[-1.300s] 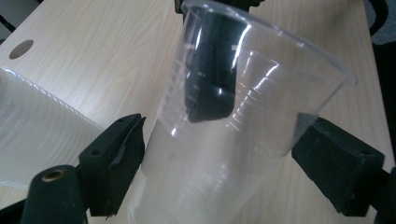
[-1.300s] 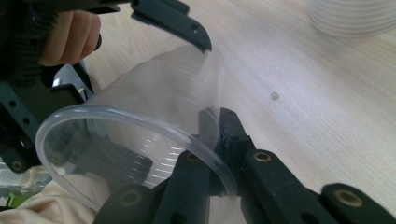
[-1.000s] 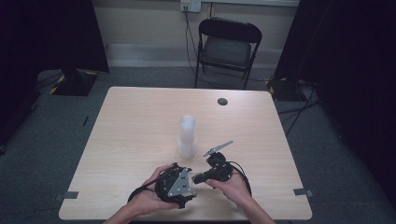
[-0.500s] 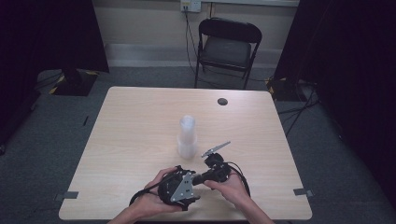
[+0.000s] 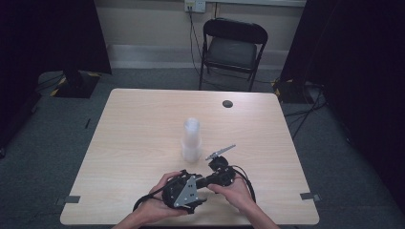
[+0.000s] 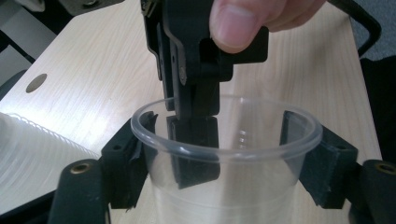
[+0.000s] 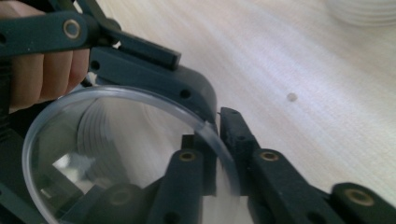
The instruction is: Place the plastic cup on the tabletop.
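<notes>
Left gripper view shows a clear plastic cup in the lower middle of the frame, its rim facing up toward the camera, clamped from outside between the left hand-held gripper's two black jaws, one on each side of the cup wall. From the top of that frame the right hand-held gripper comes down with a fingertip on its body; its narrow jaws pinch the cup's far rim, one jaw inside the cup and one outside. In the right gripper view the same cup fills the lower left, and the rim passes between that hand-held gripper's jaws, which stand nearly together on the thin wall. In the high view both hands sit close together at the bottom centre of the frame, forearms coming in from the lower edge, the left hand-held gripper and right hand-held gripper meeting over the near edge of the table. A stack of clear cups stands upright near the middle of the table, just above the hands. A small dark disc lies toward the upper part of the table, and a folding chair stands beyond it.
</notes>
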### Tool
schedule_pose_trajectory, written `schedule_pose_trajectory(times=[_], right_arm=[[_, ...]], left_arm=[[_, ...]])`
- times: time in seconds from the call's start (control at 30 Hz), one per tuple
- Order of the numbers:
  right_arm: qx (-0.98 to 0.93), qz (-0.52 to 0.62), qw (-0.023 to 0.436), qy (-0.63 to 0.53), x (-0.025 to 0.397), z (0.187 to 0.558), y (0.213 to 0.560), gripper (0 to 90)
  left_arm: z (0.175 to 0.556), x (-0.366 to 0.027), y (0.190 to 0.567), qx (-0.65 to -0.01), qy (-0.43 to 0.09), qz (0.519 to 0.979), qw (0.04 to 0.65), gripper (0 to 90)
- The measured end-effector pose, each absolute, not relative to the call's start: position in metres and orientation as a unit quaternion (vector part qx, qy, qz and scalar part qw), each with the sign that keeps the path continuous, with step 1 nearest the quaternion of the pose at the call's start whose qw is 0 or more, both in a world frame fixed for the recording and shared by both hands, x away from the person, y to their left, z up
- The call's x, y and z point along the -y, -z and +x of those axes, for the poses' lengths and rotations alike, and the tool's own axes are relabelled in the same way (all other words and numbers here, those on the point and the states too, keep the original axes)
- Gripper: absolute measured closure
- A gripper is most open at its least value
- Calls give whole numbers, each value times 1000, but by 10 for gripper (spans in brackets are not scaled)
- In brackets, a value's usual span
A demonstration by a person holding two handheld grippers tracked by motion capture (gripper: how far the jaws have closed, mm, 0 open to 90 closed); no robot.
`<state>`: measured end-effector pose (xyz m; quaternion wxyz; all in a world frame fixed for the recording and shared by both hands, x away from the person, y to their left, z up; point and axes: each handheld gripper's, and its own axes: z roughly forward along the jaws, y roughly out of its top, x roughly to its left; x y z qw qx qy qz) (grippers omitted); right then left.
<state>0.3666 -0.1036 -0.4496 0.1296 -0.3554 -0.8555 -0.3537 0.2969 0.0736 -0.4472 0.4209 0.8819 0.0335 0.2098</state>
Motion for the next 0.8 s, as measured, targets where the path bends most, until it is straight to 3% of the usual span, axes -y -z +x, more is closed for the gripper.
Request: schedule_pose_trajectory(times=[0.47,0.8], right_arm=[[846,-351,102,389,111,367,444,702],[838,-333,78,425,113,363,439,685]], left_arm=[[303,-82,450,-78,-198,872,440,280],[309,-93,450,-124,-181,852,475,279]])
